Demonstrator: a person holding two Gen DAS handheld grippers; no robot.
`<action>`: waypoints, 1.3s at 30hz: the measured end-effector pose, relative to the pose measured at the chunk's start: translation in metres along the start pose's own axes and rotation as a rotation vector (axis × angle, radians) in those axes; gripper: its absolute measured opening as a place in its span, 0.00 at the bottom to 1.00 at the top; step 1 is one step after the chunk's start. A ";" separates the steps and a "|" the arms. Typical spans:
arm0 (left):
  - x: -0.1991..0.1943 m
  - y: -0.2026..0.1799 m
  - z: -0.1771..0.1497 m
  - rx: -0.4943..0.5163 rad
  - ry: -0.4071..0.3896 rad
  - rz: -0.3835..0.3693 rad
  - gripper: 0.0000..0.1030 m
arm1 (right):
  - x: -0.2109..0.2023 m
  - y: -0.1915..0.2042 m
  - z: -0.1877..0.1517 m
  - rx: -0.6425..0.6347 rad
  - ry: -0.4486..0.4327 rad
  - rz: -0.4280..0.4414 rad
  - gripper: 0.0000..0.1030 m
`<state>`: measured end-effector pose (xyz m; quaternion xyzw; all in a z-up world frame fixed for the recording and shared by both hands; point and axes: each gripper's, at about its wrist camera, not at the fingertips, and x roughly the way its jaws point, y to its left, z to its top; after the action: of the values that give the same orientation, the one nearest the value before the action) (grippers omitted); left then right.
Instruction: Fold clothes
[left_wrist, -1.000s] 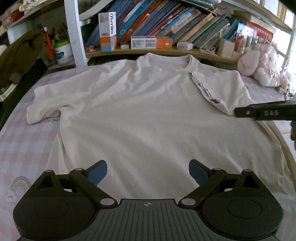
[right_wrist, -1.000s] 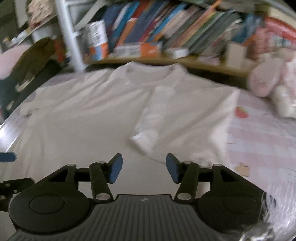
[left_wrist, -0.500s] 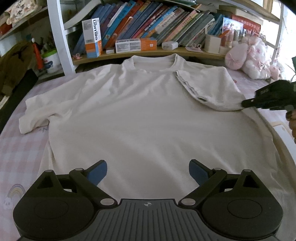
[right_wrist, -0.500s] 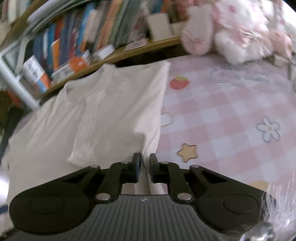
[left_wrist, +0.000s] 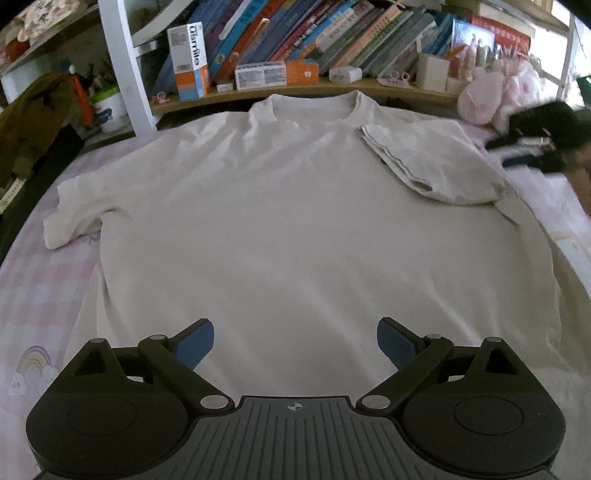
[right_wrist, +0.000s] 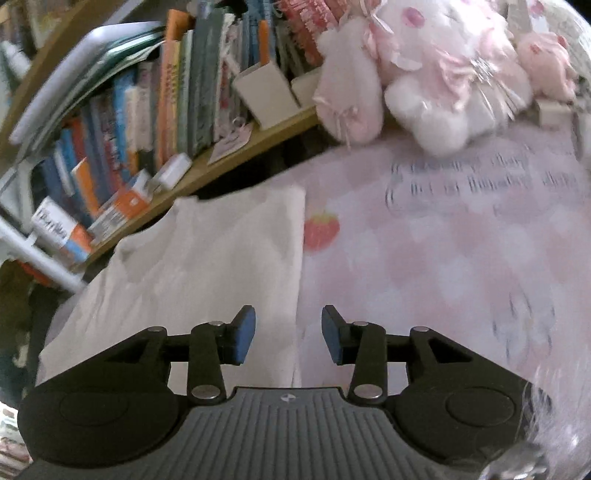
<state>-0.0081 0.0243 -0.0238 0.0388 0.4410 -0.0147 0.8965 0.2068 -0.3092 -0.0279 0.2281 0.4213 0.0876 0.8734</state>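
From where I stood, the left sleeve (left_wrist: 74, 218) lay spread out at nine o'clock on the pink checked bed (left_wrist: 33, 295), not yet folded. The left tongs (left_wrist: 295, 343) hovered at six o'clock over the hem of the cream T-shirt (left_wrist: 280, 229), their blue pads spread wide with nothing between them, much as they had a second earlier. The shirt lay flat, collar toward the bookshelf (left_wrist: 295, 88) at twelve. At two o'clock the right sleeve (left_wrist: 428, 158) sat folded in over the chest. The right tongs (right_wrist: 288, 332), which half a second before had been pinched on the shirt's right edge, had opened partway and held nothing, the edge (right_wrist: 299, 258) lying just below their gap. I judged the right sleeve fold finished, and the left sleeve likely due next. Plush toys (right_wrist: 443, 81) sat beyond.
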 end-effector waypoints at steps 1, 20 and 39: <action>-0.001 -0.002 -0.001 0.010 0.001 0.007 0.94 | 0.009 0.000 0.008 -0.002 0.002 -0.007 0.37; -0.012 -0.007 -0.012 -0.018 0.047 0.104 0.94 | 0.062 -0.003 0.051 -0.176 -0.048 -0.124 0.03; 0.002 -0.022 0.006 0.001 -0.010 0.021 0.94 | -0.040 0.023 -0.042 -0.268 -0.044 -0.080 0.43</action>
<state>-0.0038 0.0016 -0.0227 0.0438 0.4360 -0.0055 0.8989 0.1500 -0.2896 -0.0120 0.0944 0.3953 0.1034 0.9078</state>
